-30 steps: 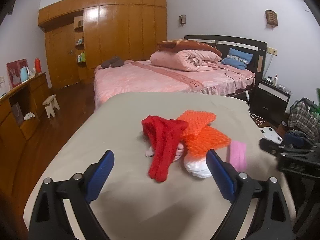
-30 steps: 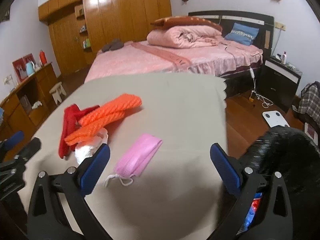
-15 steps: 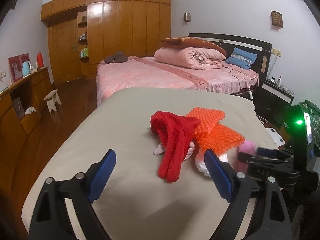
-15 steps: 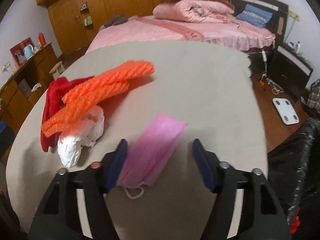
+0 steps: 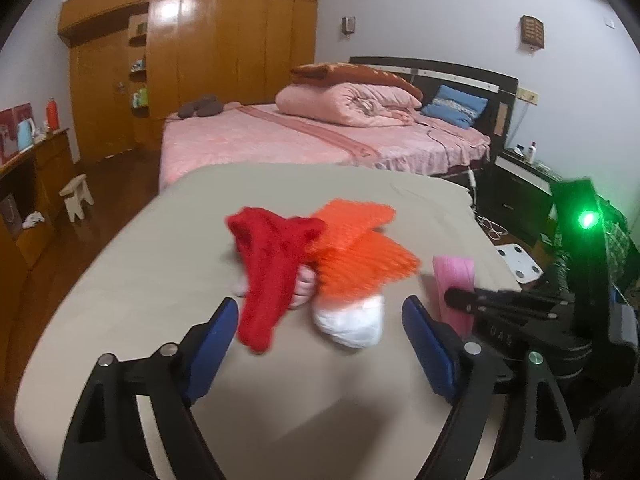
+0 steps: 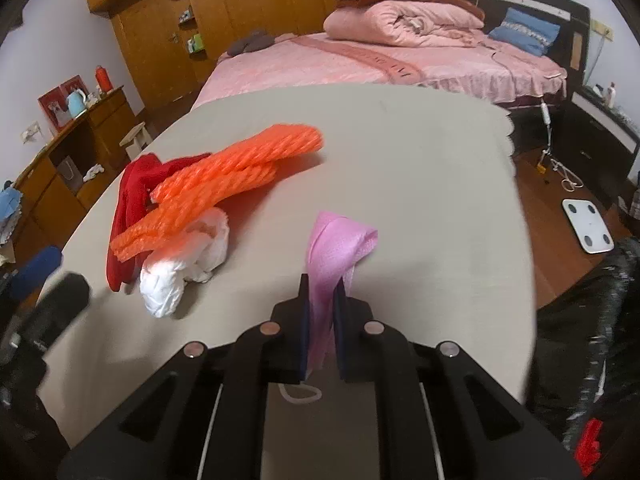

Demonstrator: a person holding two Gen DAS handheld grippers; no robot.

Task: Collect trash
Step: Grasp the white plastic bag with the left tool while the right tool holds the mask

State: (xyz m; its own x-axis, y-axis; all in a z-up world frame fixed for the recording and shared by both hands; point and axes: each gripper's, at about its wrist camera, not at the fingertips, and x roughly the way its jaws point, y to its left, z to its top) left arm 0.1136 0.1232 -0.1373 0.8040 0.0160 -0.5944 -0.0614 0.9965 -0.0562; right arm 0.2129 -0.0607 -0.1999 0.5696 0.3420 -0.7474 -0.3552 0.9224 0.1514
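Note:
My right gripper (image 6: 321, 296) is shut on a pink face mask (image 6: 338, 244) and holds it folded upright just above the beige table (image 6: 420, 168). The mask also shows in the left wrist view (image 5: 454, 276), with the right gripper beside it. My left gripper (image 5: 320, 332) is open and empty, with a crumpled white tissue (image 5: 350, 322) between its fingertips. Orange foam netting (image 5: 360, 244) and a red cloth (image 5: 272, 264) lie just beyond, also in the right wrist view: netting (image 6: 224, 184), red cloth (image 6: 132, 204), tissue (image 6: 180, 268).
A black trash bag (image 6: 592, 320) stands at the table's right side. A pink bed (image 5: 320, 136) is behind the table. A wooden wardrobe (image 5: 180, 60) and desk (image 5: 24, 184) stand at left. A white scale (image 6: 588, 226) lies on the floor.
My right gripper moved onto the pink mask, closed on it and lifted it so it stands folded. My left gripper moved closer to the tissue and the cloth pile.

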